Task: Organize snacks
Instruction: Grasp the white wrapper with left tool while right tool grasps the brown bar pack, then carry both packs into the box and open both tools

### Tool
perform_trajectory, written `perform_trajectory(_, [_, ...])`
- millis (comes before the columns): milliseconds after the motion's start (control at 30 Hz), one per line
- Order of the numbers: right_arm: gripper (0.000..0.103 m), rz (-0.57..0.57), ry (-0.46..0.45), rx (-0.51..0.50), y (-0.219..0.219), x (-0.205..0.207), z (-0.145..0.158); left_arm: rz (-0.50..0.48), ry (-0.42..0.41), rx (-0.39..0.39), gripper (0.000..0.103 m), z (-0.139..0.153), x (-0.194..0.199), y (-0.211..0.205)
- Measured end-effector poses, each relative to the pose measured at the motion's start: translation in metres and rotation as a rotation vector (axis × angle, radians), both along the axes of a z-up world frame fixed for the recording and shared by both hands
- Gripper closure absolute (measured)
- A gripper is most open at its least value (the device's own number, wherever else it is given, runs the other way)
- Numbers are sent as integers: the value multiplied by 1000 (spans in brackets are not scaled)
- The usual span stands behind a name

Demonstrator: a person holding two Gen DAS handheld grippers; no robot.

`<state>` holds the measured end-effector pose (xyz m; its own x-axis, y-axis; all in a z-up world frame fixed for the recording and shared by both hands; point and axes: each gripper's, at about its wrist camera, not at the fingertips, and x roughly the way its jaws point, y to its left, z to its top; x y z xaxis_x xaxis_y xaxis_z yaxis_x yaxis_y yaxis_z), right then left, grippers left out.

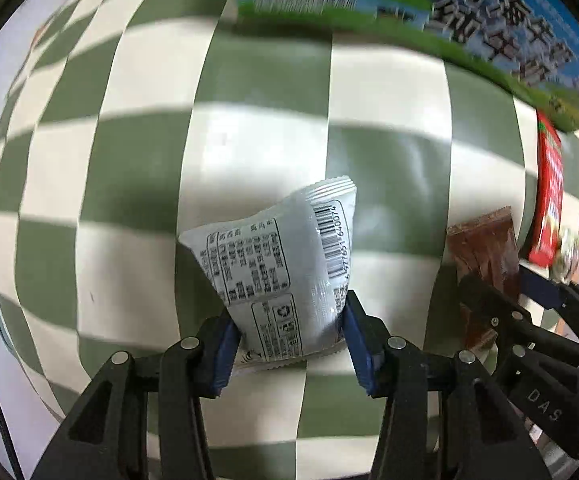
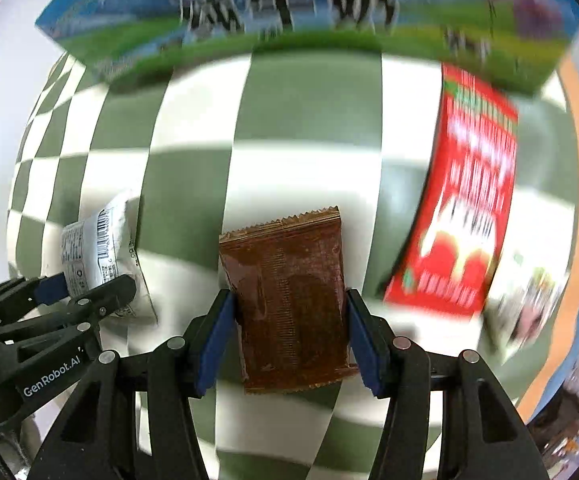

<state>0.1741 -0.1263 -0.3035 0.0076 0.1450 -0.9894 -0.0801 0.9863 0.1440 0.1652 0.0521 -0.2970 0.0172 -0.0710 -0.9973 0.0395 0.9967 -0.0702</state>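
Left wrist view: we see the left hand-held gripper (image 1: 289,336) closed on the lower end of the white snack packet (image 1: 277,264), its blue pads pinching the soft sides above the checked cloth (image 1: 129,160) of the desk; the packet sits well short of the blue-green carton (image 1: 409,4) at the far edge. We judge the low, narrow hold risky: the puffed film may slide or swing free on lifting. Right wrist view: the right hand-held gripper (image 2: 289,340) is closed on the brown snack packet (image 2: 289,300), which also lies near side of the carton, with the red packet (image 2: 461,208) just beside it. We judge that the smooth wrapper may slip, and that the two grippers, close together, may collide.
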Motion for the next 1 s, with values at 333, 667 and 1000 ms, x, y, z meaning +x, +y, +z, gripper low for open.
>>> perform_trajectory(333, [36,-23,40,14,8,-3,-13,29,43,-16,42,-28,6,-2])
perform_trajectory(667, [28,-38,42,-9,33,7,-32,64,56,-43,41,-36,30,4])
perform_trajectory(1000, [43,-28,-5,-16,26,-3,-28,82,20,-28,57,-21,26,25])
